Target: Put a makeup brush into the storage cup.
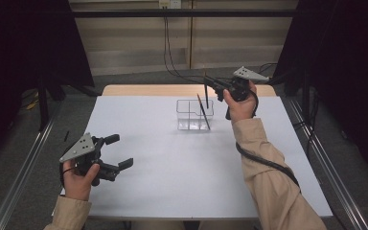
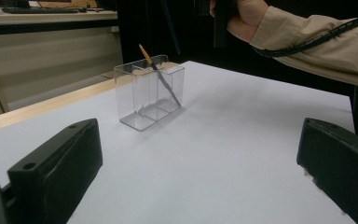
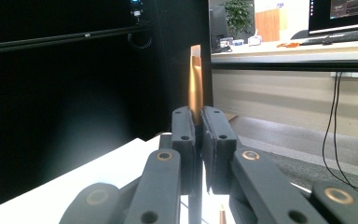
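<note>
The right gripper (image 1: 219, 86) is clamping an unlabelled copper-tipped brush (image 3: 195, 84) upright above the clear organizer (image 1: 194, 115), where another brush (image 1: 203, 112) is leaning, while the left gripper (image 1: 120, 151) is gaping empty.

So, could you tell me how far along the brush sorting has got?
Done: one brush already leans inside the clear holder. In hand: the right tongs are shut on a second brush, held upright above the holder. Left: lowering it in. The left tongs wait open.
</note>
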